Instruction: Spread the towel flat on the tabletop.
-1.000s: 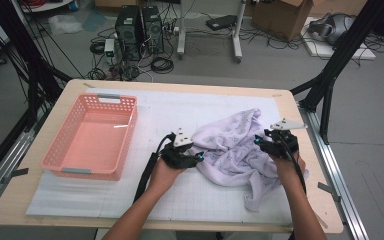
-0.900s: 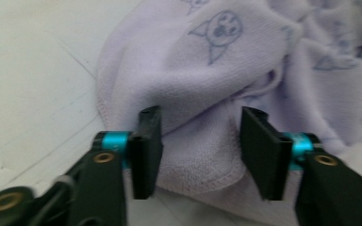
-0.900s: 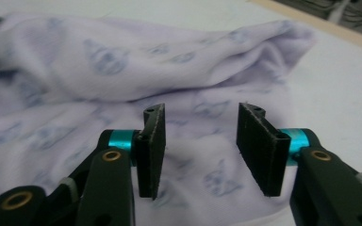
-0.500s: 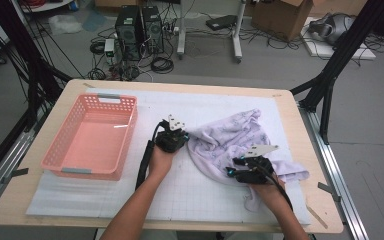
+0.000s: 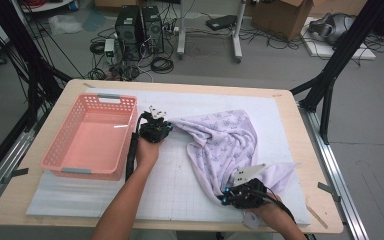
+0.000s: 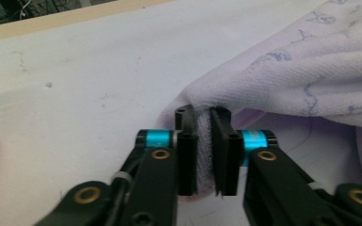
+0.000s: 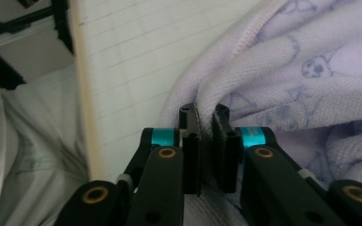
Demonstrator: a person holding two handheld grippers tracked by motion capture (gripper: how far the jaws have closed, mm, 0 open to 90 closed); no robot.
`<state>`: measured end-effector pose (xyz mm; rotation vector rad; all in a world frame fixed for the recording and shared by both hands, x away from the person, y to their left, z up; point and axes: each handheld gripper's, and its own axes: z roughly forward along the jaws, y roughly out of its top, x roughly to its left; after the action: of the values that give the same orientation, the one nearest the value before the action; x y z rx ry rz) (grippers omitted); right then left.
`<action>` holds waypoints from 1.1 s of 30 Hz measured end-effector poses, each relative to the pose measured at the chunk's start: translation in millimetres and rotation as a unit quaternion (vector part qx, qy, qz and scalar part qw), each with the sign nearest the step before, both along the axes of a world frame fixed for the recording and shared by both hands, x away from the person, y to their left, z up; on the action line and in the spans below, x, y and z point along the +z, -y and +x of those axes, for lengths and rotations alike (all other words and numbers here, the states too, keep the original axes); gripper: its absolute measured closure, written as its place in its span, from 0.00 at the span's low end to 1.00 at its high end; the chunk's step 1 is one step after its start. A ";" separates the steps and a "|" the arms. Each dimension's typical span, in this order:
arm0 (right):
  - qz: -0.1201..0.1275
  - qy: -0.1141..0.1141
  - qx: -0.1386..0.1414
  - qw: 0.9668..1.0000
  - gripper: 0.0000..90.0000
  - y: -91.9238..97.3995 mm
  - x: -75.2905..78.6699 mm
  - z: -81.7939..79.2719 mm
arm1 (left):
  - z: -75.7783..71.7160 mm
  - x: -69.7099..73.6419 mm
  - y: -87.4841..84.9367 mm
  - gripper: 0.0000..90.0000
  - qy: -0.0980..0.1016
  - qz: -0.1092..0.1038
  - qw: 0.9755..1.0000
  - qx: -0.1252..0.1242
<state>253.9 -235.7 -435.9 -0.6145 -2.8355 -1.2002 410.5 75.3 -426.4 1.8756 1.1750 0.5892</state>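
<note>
Between the two pairs of jaws stretches the lilac towel [image 5: 225, 145], and that span is what the coming move turns on. Its long axis runs on a slant across the white mat [image 5: 180, 185]: from the left gripper [image 5: 161, 126], which pinches a corner near the middle of the desk [image 5: 290, 165], to the right gripper [image 5: 230, 196] close to the near edge.

In the left gripper view the left jaws have just eased open a little but are still clamped on a thick fold of terry; the cloth fills the gap between the pads and the rest of the towel [image 6: 301, 70] fans away ahead and to the right of them. In the right gripper view the right jaws have just been closing and now pinch a hemmed edge, with the towel's [image 7: 287, 61] bulk lying ahead and to the right of those jaws and the mat's grid ahead and to their left.

Most of the cloth bunches nearer the right jaws, with loose folds spilling past them towards the desk's right side, so the span is not yet taut or flat.

Just beyond the left hand [image 5: 147, 150], on the side away from the towel, sits the pink basket [image 5: 60, 152]. My judgement is that the left jaws are much the nearer to it, so any carry into the basket would lead from that side.
</note>
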 end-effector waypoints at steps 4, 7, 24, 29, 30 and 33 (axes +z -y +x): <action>0.060 0.010 -0.044 0.997 0.66 15.4 14.1 5.7 | -14.2 2.5 9.4 0.54 0.012 -0.020 0.999 -0.030; 0.100 0.046 -0.112 0.988 0.64 37.4 28.9 16.9 | -27.3 6.7 12.9 0.49 0.021 -0.035 0.997 -0.061; 0.056 0.101 -0.321 0.940 0.64 87.6 27.2 54.4 | -56.9 -24.6 66.8 0.42 -0.043 0.006 0.986 -0.161; 0.057 0.097 -0.322 0.940 0.63 88.3 26.9 54.7 | -66.2 -24.0 73.5 0.69 -0.017 0.030 0.982 -0.184; 0.055 0.098 -0.321 0.940 0.63 88.2 26.6 55.2 | -67.5 -23.2 73.2 0.84 -0.017 0.034 0.982 -0.185; 0.053 0.097 -0.320 0.941 0.63 87.4 26.1 56.2 | -64.1 -20.2 62.8 0.93 -0.028 0.029 0.987 -0.157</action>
<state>310.2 -323.1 -409.8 -1.5770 -2.7712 -1.5430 346.4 12.5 -446.6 2.0847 0.8775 0.4013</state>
